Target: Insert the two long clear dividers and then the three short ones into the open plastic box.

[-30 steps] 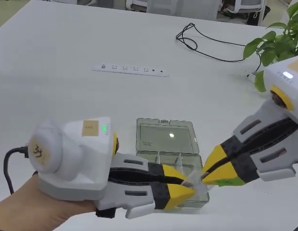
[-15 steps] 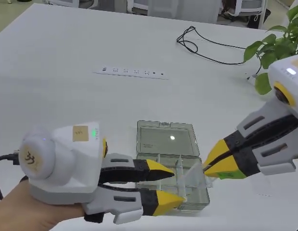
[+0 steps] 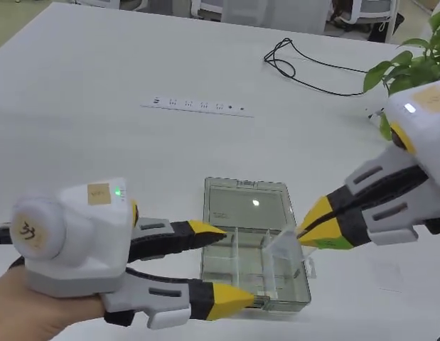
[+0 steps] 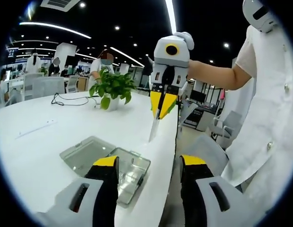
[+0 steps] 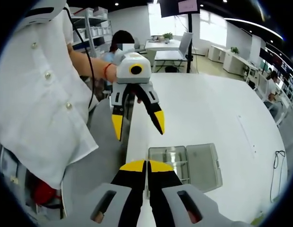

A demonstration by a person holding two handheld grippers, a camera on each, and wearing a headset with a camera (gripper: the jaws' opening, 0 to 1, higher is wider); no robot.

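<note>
Your left gripper has opened wide, empty, beside the box; right gripper pinches the divider edge (likely light, slippery).

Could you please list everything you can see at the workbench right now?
table: one, white, under everything.
plastic box: one, clear greenish grey, near edge of the table, lid open flat behind it, clear partitions inside.
clear divider: one, held tilted above the box's right side.
power strip: one, white, mid-table behind the box.
cable: one, black, looped at the far right of the table.
plant: one, green, at the right edge of the table.
left gripper: one, white with black and yellow jaws, open, left of the box.
right gripper: one, same colours, shut on the divider.
hand: one, holding the left gripper.
</note>
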